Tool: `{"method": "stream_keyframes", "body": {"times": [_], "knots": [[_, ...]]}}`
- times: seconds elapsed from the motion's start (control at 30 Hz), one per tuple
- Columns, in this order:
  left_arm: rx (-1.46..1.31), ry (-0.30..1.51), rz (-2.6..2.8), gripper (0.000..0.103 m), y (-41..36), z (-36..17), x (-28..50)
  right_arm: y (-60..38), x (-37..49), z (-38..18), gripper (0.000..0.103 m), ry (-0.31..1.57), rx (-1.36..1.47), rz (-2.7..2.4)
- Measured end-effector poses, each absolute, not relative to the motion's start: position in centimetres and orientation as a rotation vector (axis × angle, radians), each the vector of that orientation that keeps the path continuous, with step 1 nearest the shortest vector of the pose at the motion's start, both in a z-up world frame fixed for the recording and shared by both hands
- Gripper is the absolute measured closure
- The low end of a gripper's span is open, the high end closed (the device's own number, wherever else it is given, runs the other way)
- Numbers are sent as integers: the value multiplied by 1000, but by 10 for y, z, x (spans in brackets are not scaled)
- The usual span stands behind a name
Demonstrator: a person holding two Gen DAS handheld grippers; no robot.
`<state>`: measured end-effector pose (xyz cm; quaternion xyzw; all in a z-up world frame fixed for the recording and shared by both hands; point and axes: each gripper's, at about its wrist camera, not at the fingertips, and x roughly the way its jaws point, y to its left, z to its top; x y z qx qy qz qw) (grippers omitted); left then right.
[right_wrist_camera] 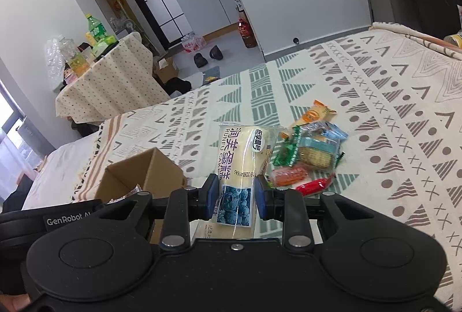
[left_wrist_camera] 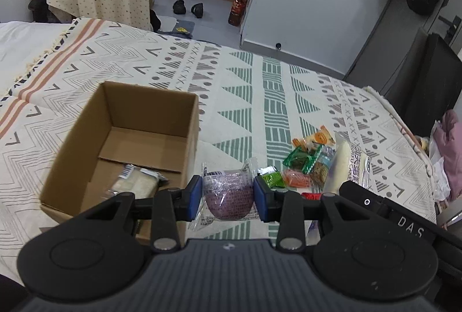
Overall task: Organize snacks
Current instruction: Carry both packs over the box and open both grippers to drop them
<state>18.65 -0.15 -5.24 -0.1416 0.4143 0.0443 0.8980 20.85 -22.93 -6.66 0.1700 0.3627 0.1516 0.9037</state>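
I saw a cardboard box [left_wrist_camera: 121, 144] on the bed cover [left_wrist_camera: 260, 87], with one wrapped snack [left_wrist_camera: 138, 182] lying inside it. To its right lay a pile of snack packets [right_wrist_camera: 306, 156]. Between box and pile, each of my grippers held a packet above the cover.

Box mouth: the cardboard box [left_wrist_camera: 121, 138] is open at the top, with no flap over it; entry from above is unobstructed.
Box floor: one wrapped snack [left_wrist_camera: 135, 182] is lying at the near side; the far part of the floor is bare.
Right of box: a strip of bedspread [left_wrist_camera: 239, 98] is left free between the box wall and the snack pile [left_wrist_camera: 306, 164].
Snack pile: small packets are crowded together, touching and overlapping.
Far bedspread: wide and bare beyond the box and the pile.
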Motion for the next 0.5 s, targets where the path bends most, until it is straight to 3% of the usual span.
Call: {"method": "stream_keyframes", "body": {"times": [0.5], "knots": [[-357,824,146,66,53,-44,175,-185,206,-51,76,739,358,368]]}}
